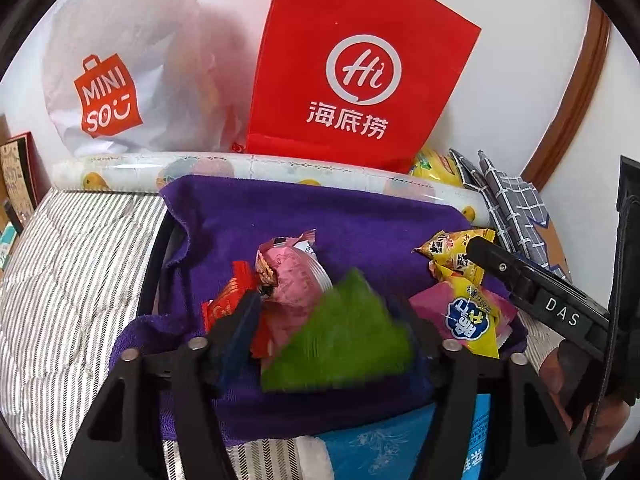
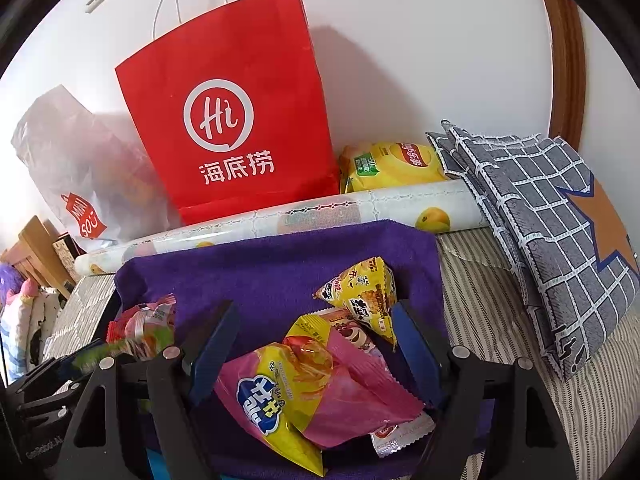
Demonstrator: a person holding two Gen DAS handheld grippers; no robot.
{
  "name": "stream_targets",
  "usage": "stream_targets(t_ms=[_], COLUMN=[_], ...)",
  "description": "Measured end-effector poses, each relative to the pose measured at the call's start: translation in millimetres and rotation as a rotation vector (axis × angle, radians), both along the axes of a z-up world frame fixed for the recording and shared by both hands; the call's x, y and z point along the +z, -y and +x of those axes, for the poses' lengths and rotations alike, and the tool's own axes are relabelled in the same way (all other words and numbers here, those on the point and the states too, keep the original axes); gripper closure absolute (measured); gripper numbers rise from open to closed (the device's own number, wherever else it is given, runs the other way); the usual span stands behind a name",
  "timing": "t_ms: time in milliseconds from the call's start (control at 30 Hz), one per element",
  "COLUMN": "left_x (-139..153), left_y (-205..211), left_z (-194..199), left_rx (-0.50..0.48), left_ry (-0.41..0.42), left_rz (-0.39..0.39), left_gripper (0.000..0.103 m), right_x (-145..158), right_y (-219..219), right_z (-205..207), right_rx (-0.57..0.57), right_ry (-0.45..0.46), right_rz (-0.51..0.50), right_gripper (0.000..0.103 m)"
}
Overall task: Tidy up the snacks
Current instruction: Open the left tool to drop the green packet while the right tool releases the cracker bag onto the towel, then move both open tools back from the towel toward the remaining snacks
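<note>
Small snack packets lie on a purple towel. In the left wrist view my left gripper is open, with a blurred green packet between its jaws; whether it touches them I cannot tell. A pink packet and a red packet lie just beyond. In the right wrist view my right gripper is open around a pink and yellow packet. A yellow triangular packet lies just ahead. The right gripper also shows in the left wrist view.
A red paper bag and a white plastic MINISO bag stand against the wall behind a rolled fruit-print sheet. A yellow chip bag and a grey checked pillow lie at right. The striped bedding surrounds the towel.
</note>
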State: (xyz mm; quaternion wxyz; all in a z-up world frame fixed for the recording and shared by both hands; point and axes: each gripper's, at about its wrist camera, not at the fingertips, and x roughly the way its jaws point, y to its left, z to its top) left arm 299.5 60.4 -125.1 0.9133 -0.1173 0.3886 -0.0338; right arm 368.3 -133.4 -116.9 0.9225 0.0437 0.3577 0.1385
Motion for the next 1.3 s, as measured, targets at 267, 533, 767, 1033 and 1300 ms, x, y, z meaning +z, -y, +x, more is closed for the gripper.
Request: stream_targets(t_ms=[267,533,767,1033,1300], left_x=[10.0,11.4,17.4,24.4,30.6], left_y=[-0.9,-17.6,-21.1,-17.9,-21.2], left_z=[-5.4,-4.9,-9.1,-15.0,-16.3], left_rx=[-0.017,0.034,0.04,0.03,0.008], left_ry=[0.038,0.025,0.059,0.12,0.122], left_rz=[-0.028,-0.084,-0.079,-0.053,-0.087], left_gripper=[0.009,0.009,0.009,0.009,0.009], right_x=[0.3,8.3,18.8,22.8,-5.8], right_y=[1.1,3.5,10.9,25.2,38.1], right_z=[-0.5,-6.0,-16.6,-57.3,-103.0], right_rx=[-0.003,-0.009,-0.016,-0.035,-0.035], right_ry=[-0.001,0.032,0.046,0.026,-0.084], right_rz=[0.012,0.012,0.036,-0.012,-0.056], right_gripper=[0.026,0.026,0.026,0.026,0.026])
